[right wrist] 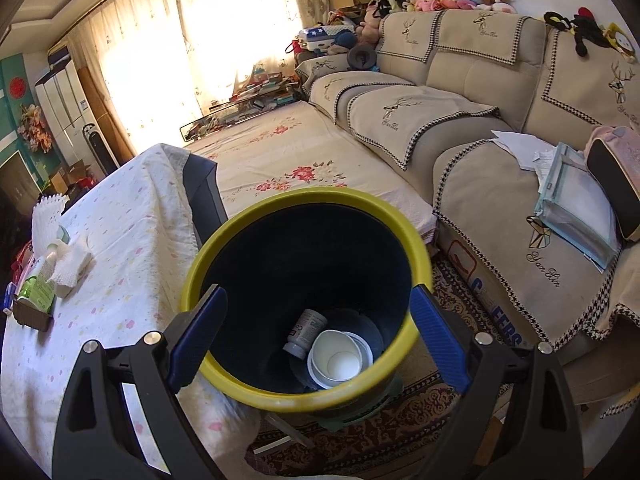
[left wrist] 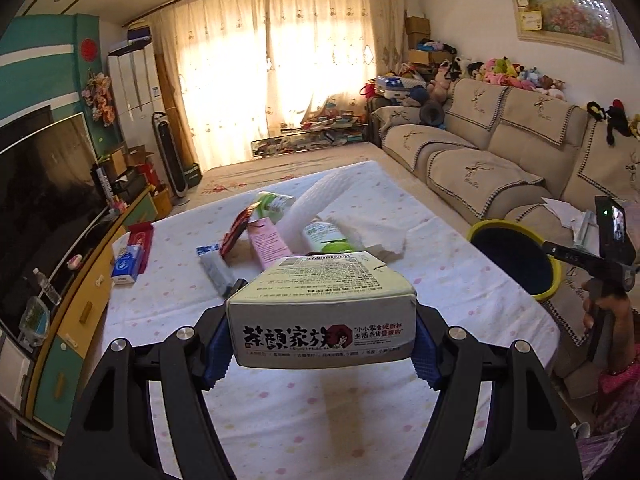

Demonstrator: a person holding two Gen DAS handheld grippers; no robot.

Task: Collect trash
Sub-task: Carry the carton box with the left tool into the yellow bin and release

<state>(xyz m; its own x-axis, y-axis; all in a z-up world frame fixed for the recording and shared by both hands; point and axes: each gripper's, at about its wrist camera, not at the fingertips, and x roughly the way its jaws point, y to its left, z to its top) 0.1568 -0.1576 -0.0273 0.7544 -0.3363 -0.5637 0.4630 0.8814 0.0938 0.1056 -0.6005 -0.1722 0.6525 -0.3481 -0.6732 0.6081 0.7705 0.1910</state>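
My left gripper (left wrist: 322, 304) is shut on a pale green carton (left wrist: 324, 304) with black Chinese lettering and holds it above the table (left wrist: 160, 280). More trash lies beyond it: a pink box (left wrist: 267, 242), a green-and-white bottle (left wrist: 326, 237), a white foam sleeve (left wrist: 320, 196), a red packet (left wrist: 235, 234), a tissue (left wrist: 372, 236). My right gripper (right wrist: 316, 316) is open and straddles the yellow-rimmed bin (right wrist: 304, 396) from above. A paper cup (right wrist: 336, 360) and a small white bottle (right wrist: 306, 332) lie inside the bin. The bin also shows in the left wrist view (left wrist: 516, 256), right of the table.
A beige sofa (left wrist: 480, 152) stands to the right with papers on it. A TV (left wrist: 40, 184) and low cabinet stand at the left. A blue tissue pack (left wrist: 126, 264) lies on the table's left edge. A patterned rug (right wrist: 400, 432) lies under the bin.
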